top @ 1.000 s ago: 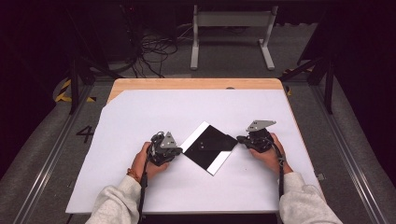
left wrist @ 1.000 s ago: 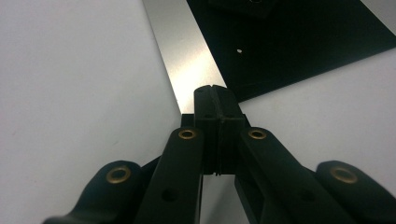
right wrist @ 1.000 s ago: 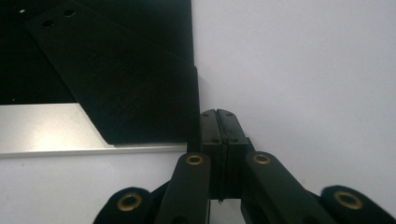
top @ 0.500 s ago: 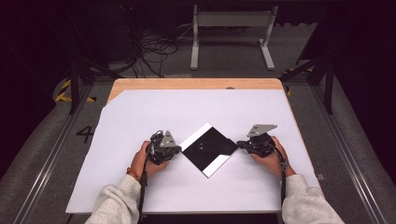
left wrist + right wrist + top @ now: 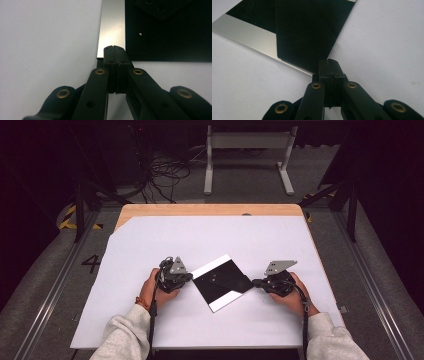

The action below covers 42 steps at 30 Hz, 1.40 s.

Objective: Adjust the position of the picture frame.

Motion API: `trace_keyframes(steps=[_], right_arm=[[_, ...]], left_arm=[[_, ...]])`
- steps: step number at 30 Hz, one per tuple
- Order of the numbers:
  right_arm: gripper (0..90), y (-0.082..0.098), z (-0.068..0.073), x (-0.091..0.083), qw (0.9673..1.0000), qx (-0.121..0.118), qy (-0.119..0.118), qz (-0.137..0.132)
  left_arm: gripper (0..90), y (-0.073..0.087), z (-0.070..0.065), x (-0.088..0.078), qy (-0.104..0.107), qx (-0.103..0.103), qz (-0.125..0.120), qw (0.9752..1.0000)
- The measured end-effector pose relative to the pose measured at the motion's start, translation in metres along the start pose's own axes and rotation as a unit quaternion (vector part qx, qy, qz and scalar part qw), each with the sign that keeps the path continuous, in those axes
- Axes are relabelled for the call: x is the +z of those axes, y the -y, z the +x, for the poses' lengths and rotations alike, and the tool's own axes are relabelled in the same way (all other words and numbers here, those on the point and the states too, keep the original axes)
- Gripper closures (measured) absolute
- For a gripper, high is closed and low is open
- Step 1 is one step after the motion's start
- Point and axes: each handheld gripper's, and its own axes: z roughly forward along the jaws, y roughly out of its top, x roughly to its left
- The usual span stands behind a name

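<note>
Paper (image 5: 222, 281), black with a white border, lies at centre, mid-fold. Left gripper (image 5: 189, 277) and right gripper (image 5: 256, 282), both closed and holding nothing, press opposite corners; next, probably creasing.

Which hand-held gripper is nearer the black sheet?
Neither clearly: both sit at it. The left hand-held gripper is shut at the corner of the black sheet on the left; the right hand-held gripper is shut at its opposite corner.
</note>
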Motion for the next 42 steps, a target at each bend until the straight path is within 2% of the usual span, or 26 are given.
trace_keyframes(steps=[10,20,23,28,30,32,36,42], right_arm=[[90.0,0.001,0.017,-0.003,0.9996,-0.021,-0.019,0.006],[90.0,0.004,0.029,-0.005,0.9989,-0.022,-0.04,0.007],[90.0,0.005,0.03,-0.005,0.9989,-0.022,-0.042,0.006],[90.0,0.006,0.029,-0.005,0.9988,-0.014,-0.048,0.0],[90.0,0.006,0.029,-0.005,0.9988,-0.014,-0.047,0.0],[90.0,0.007,0.029,-0.005,0.9987,-0.01,-0.049,-0.002],[90.0,0.008,0.029,-0.004,0.9981,-0.003,-0.061,-0.007],[90.0,0.007,0.031,-0.004,0.9978,-0.008,-0.066,-0.004]], left_arm=[[89.4,0.0,0.008,0.002,0.009,-0.01,-0.007,0.9999],[89.5,-0.001,0.012,0.005,0.016,-0.015,-0.013,0.9997],[89.1,-0.002,0.01,0.005,0.011,-0.014,-0.01,0.9998],[87.8,-0.001,0.005,-0.002,0.022,-0.004,0.001,0.9998],[89.1,0.002,0.002,-0.004,0.028,-0.005,-0.001,0.9996],[89.5,0.003,0.0,-0.003,0.025,-0.005,-0.002,0.9997],[89.7,0.004,0.001,0.0,0.028,-0.02,-0.014,0.9993],[89.8,0.002,0.001,0.004,0.026,-0.016,-0.022,0.9993]])
